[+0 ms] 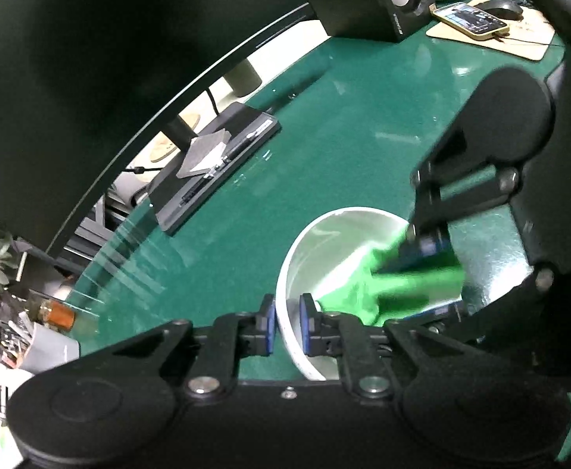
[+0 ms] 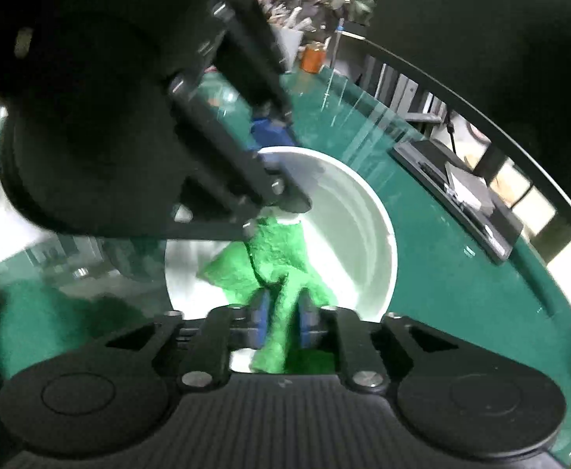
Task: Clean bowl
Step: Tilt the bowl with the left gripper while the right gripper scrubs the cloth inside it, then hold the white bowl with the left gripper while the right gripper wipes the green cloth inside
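Bowl: white bowl (image 1: 305, 258) stands upright on the green table (image 1: 324, 125), well in from its edges
Left gripper (image 1: 287, 324): jaws pinch the near rim; keep it steady
Right gripper (image 2: 281, 312): jaws clamp green cloth (image 2: 273, 265) inside the bowl; press the cloth to the wall; sweep all round

Cloth (image 2: 273, 265) and both tools crowd the bowl (image 2: 363, 211).
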